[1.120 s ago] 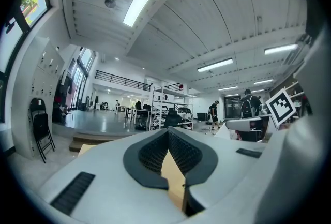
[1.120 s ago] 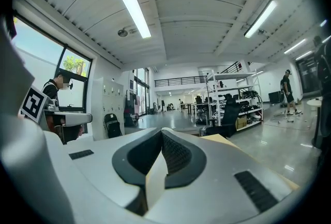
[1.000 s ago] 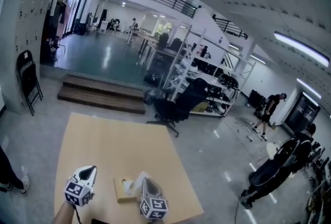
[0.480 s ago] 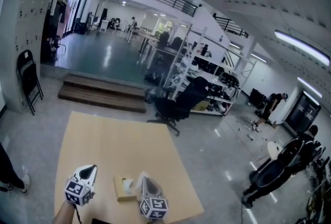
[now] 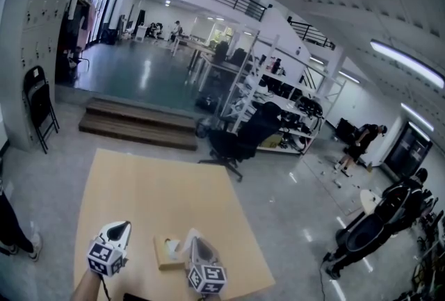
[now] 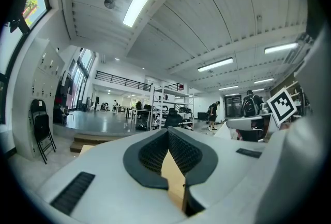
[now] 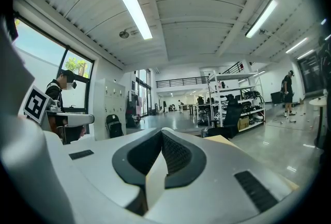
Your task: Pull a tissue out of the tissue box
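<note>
Near edge of pale wooden table [image 5: 153, 188]: left gripper [image 5: 123, 226], right gripper [image 5: 195, 241], and between them a flat tan cardboard tissue box [image 5: 164, 257] on the tabletop.

Left gripper view only: left gripper [image 6: 168, 130] pads meet at the tip, nothing between them, bare table below.

Right gripper view only: right gripper [image 7: 162, 130] pads pressed together, pale sheet filling the gap beneath. Head view shows it as a thin white tissue [image 5: 185, 236] bunched at that tip, just above the box.

Each gripper view catches the other's marker cube.

Beyond the table: black office chair [image 5: 236, 141], low wooden steps [image 5: 135, 124], black folding chair [image 5: 35, 105], metal shelving racks [image 5: 278, 94], a person [image 5: 358, 147] standing far right.
</note>
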Motion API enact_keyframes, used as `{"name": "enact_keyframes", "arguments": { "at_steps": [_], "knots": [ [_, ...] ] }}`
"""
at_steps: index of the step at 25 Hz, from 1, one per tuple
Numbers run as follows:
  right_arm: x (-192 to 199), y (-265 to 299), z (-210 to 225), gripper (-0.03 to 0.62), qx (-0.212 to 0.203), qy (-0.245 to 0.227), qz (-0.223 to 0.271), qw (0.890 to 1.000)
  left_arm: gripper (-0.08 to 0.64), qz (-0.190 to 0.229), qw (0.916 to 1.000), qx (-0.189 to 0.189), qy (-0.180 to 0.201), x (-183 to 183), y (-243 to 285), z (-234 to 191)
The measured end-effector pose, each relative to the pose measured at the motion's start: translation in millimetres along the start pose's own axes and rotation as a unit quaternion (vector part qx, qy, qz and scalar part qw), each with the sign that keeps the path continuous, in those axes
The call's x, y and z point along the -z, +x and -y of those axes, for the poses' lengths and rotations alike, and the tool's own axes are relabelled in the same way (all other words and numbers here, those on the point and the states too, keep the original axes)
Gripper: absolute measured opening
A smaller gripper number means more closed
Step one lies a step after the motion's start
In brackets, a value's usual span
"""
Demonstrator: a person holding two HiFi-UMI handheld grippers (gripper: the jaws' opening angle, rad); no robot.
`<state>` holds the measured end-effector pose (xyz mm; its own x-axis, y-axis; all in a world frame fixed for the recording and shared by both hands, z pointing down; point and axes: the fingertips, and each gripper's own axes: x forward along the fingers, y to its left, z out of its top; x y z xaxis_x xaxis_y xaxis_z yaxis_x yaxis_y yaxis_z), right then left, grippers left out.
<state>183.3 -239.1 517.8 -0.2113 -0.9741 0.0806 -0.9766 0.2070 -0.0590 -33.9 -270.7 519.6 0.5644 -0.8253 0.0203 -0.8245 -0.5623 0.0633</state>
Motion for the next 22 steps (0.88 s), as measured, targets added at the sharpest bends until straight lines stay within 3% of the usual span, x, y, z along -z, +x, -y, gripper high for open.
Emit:
{"name": "enact_keyframes", "arguments": {
  "at_steps": [22],
  "knots": [
    [-1.5, 1.0, -3.5, 0.009, -0.001, -0.001, 0.001, 1.0, 0.008, -0.002, 1.0, -0.003, -0.004, 2.5, -3.1, -5.3]
  ]
}}
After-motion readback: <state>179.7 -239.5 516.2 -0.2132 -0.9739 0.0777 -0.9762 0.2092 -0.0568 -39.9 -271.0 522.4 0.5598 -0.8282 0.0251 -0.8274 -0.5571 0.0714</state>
